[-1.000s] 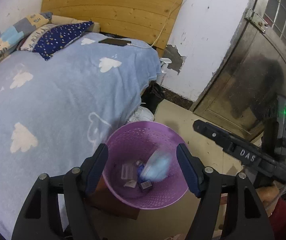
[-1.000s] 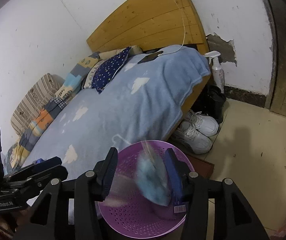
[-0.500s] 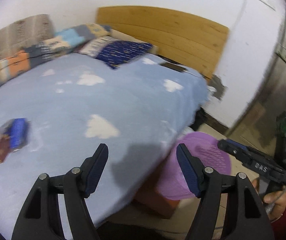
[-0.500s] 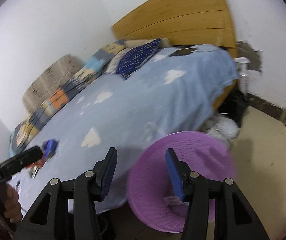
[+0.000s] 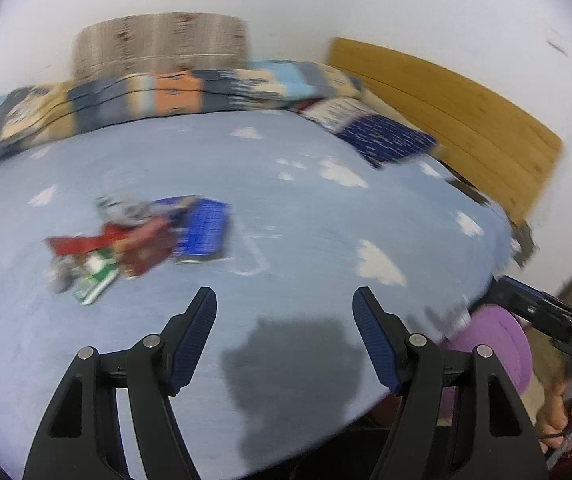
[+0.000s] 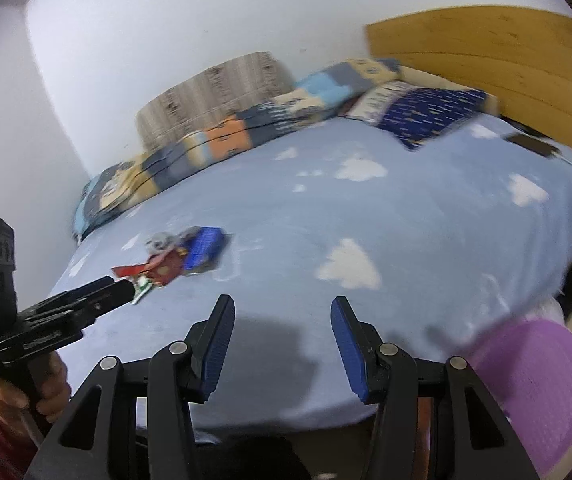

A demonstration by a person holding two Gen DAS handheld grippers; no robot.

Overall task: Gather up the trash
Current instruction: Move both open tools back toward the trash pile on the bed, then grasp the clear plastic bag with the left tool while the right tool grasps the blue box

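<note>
Bedroom setting: bed (image 5: 286, 208) with a pale blue, cloud-patterned blanket, wooden headboard (image 5: 446, 108) and white walls behind; both views are motion-blurred.

Left gripper (image 5: 284, 320): jaws spread wide, nothing held between them. Only bare blanket and a shadow are seen between and just ahead of the jaws.

Right gripper (image 6: 282, 326): jaws likewise apart and empty, poised above the near edge of the bed.

Trash pile (image 5: 142, 240): a small heap of wrappers lying on the blanket, ahead of the left jaws and off to their left, not touching them. A blue packet (image 5: 204, 232), a dark red wrapper (image 5: 146, 250) and a green-and-white scrap (image 5: 96, 280) can be made out; finer detail is lost to blur. In the right view the same heap is found ahead and to the left of the jaws, near the tip of the left gripper.

Purple basket (image 6: 534, 380): set low beside the bed, to the right of and below both pairs of jaws, well apart from the heap. Its contents are not shown.

Pillows (image 5: 382, 140) and a folded patchwork quilt (image 5: 174, 96): ranged along the far side, no part in the task.

Step in hand, as judged: a reach toward the remaining heap, with nothing grasped. Next move, as judged: the jaws to be carried forward and left over one wrapper, lowered to the blanket and closed on it without pinching the fabric, then brought across to the basket.
</note>
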